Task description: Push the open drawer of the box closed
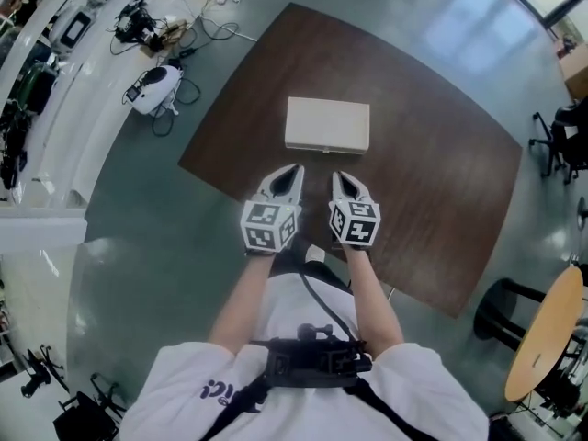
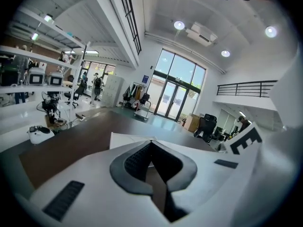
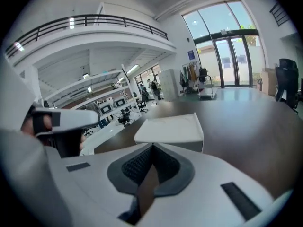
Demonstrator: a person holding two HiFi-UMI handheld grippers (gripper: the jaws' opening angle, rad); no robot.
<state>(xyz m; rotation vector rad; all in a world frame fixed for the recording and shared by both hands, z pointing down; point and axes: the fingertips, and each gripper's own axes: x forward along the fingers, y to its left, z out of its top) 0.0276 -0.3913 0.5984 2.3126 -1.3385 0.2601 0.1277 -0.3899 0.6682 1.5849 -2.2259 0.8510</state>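
The flat, cream-coloured rectangular box (image 1: 327, 124) lay near the middle of the dark brown wooden table (image 1: 432, 173), with its long front face turned toward the person. That placing let a straight push away from the body act squarely on the front. In no view did a drawer stand clearly out from the box. The front looked flush, with only a small dark mark at its lower edge, so the drawer was probably already in, or out too little to show.

The left white two-jaw gripper with the marker cube (image 1: 296, 168) and the right white two-jaw gripper with the marker cube (image 1: 338, 175) were held side by side over the table's near edge. Both pointed at the box, a little downward, and both were near it but apart from it. Each gripper's own view showed its dark ribbed pads drawn together at the tips with nothing between them. That suited the job, because a push needs a blunt, firm nose and not a grasp. Holding the pair level and parallel would spread any push across the wide front, so the light box would be less likely to swivel or slide askew on the smooth tabletop. The person's forearms (image 1: 243, 306) ran straight behind the grippers, lined up with that push.
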